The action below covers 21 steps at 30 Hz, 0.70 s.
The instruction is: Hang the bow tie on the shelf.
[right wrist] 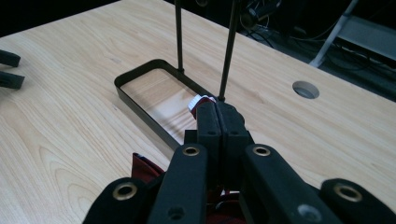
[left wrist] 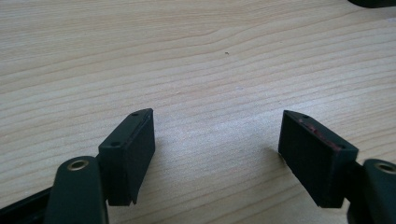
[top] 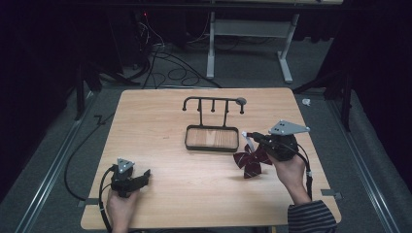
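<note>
Fingers [right wrist: 219, 122] of the right gripper [top: 256, 137] pressed together, pinching the white band of a dark-red striped fabric bow [top: 251, 162] beside the black metal tray stand [top: 212, 138]; left gripper [top: 144, 175] fingers [left wrist: 130, 151] spread over bare wooden counter [top: 194, 189].

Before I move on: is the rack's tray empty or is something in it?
Empty. The tray shows bare wood inside; the bow tie hangs from the right gripper, outside it.

Our left gripper [top: 141, 175] sits low at the near left of the table [top: 194, 194], its fingers [left wrist: 128, 149] spread wide with nothing between them. Our right gripper [top: 250, 136] is raised at the right, fingers [right wrist: 208, 123] pressed together on a bow [top: 251, 162], pointing left.
</note>
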Each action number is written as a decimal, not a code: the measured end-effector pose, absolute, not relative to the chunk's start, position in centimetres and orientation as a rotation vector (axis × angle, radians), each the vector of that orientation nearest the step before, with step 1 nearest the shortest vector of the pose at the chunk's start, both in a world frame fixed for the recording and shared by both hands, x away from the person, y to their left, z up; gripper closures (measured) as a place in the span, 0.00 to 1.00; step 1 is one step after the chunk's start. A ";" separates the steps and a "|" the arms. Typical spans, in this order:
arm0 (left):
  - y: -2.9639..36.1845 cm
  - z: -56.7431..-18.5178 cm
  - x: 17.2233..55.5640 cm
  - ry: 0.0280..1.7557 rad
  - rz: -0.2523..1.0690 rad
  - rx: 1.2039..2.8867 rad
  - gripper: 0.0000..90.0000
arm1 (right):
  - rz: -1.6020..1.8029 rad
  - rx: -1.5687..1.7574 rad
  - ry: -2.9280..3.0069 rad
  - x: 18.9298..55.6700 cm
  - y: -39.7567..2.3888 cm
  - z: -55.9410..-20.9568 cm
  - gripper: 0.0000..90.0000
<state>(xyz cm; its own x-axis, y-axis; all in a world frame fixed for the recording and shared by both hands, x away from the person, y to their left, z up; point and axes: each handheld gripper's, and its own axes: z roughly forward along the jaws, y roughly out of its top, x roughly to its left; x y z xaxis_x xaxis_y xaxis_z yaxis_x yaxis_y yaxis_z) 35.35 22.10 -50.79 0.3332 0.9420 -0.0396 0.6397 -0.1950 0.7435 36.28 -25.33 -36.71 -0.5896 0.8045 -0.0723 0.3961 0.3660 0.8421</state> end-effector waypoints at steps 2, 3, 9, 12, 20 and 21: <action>22.1 -50.8 35.3 1.387 0.575 1.925 0.31 | 1.143 1.018 2.149 36.3 -25.2 -36.4 1.00; 22.1 -50.8 35.3 1.387 0.576 1.926 0.31 | 1.146 1.015 2.149 36.2 -25.1 -36.3 1.00; 22.1 -50.8 35.3 1.387 0.576 1.925 0.31 | 1.153 0.988 2.154 36.1 -24.7 -35.9 1.00; 22.1 -50.8 35.3 1.387 0.576 1.925 0.31 | 1.159 0.981 2.153 36.2 -24.5 -35.7 1.00; 22.1 -50.8 35.3 1.387 0.576 1.925 0.31 | 1.172 0.947 2.164 36.3 -23.8 -35.2 1.00; 22.1 -50.8 35.4 1.387 0.575 1.925 0.31 | 1.176 0.947 2.165 36.3 -23.7 -35.1 1.00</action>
<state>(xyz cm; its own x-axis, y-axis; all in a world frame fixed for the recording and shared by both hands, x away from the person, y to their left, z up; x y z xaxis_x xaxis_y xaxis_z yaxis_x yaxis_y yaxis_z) 35.35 22.08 -50.80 0.3321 0.9424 -0.0384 0.6387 -0.1947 0.7444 36.28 -23.70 -35.08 -0.6350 0.7666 -0.0950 0.3373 0.3858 0.8587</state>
